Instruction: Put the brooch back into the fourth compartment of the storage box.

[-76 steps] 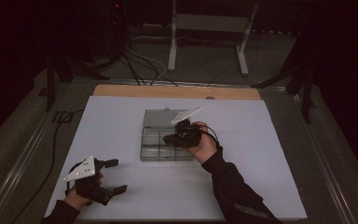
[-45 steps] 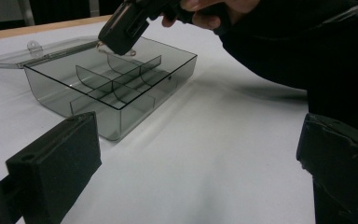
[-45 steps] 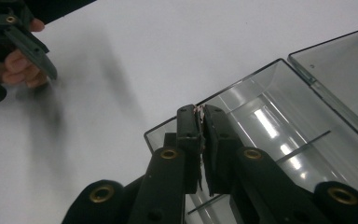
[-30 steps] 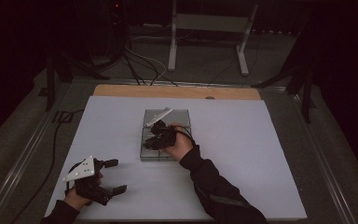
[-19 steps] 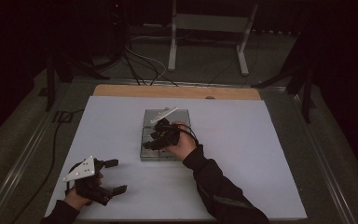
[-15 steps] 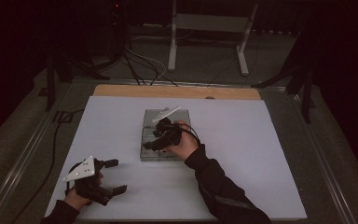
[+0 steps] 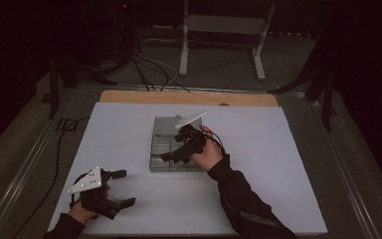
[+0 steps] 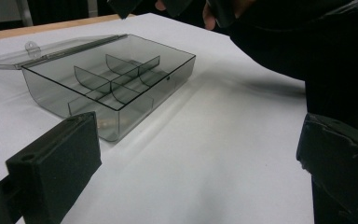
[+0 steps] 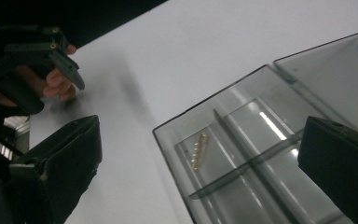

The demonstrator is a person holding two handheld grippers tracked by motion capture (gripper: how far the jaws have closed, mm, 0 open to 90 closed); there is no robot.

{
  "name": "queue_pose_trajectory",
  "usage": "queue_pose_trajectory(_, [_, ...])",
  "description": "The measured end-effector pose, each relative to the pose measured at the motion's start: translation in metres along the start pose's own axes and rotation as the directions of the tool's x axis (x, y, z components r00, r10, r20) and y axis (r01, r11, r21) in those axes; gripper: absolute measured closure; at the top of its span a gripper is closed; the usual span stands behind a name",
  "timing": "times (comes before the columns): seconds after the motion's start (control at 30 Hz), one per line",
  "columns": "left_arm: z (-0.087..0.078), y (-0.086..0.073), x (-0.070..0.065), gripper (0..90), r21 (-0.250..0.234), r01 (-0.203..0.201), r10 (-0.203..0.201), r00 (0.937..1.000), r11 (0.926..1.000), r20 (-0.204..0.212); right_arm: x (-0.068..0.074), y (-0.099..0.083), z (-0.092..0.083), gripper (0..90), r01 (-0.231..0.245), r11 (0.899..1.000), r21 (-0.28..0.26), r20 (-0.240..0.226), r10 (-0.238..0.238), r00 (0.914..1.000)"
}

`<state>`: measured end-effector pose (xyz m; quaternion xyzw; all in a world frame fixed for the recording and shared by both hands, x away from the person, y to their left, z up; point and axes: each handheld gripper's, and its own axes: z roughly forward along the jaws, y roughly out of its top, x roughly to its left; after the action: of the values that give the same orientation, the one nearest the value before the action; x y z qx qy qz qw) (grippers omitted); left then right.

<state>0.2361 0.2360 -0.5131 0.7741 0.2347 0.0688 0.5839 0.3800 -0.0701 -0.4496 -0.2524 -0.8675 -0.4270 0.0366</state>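
Grippers first, from the high view: our right gripper (image 7: pixel 179 149) hovers above the open compartment box (image 7: pixel 165 130) in the middle of the white table (image 7: pixel 278 164), its jaws having just been opening, with nothing between them. Our left gripper (image 7: pixel 122 188) sits well apart at the near left edge, jaws spread and empty.

From the left gripper view, the clear box (image 8: pixel 107 84) lies ahead and to the left of the jaws, its lid (image 8: pixel 37 51) folded flat behind it, dividers upright inside. The jaws stand wide with bare table between them.

From the right gripper view, a small gold-coloured pin (image 9: pixel 198 150) lies in the corner compartment just below and between the spread jaws, apart from both pads. The left gripper (image 9: pixel 51 60) shows farther off.

We judge the pin as placed and released; what remains, as far as we can tell, is closing the lid.
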Motion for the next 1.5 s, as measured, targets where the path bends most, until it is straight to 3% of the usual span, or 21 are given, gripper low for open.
queue_pose_trajectory(0.2, [0.0,0.0,0.0,1.3,0.001,-0.001,0.001,1.0,1.0,-0.002,-0.004,-0.007,-0.02,0.0,0.009,0.998,-0.067,0.042,-0.006,0.9991])
queue_pose_trajectory(0.6, [0.0,0.0,0.0,1.3,0.001,0.002,-0.002,1.0,1.0,-0.001,-0.016,-0.034,-0.063,0.0,-0.009,0.996,-0.085,0.097,0.017,0.9951])
queue_pose_trajectory(0.93, [0.0,0.0,0.0,1.3,0.001,0.001,-0.001,1.0,1.0,-0.001,-0.02,-0.068,-0.091,0.0,-0.028,0.994,-0.11,0.128,0.042,0.9909])
queue_pose_trajectory(1.03, [0.0,0.0,0.0,1.2,0.002,0.003,-0.003,1.0,1.0,-0.001,-0.019,-0.085,-0.1,0.0,-0.037,0.993,-0.116,0.133,0.052,0.9897])
queue_pose_trajectory(1.5, [0.0,0.0,-0.001,1.2,0.004,0.0,0.0,1.0,1.0,-0.002,-0.015,-0.146,-0.12,0.0,-0.064,0.99,-0.122,0.146,0.082,0.9858])
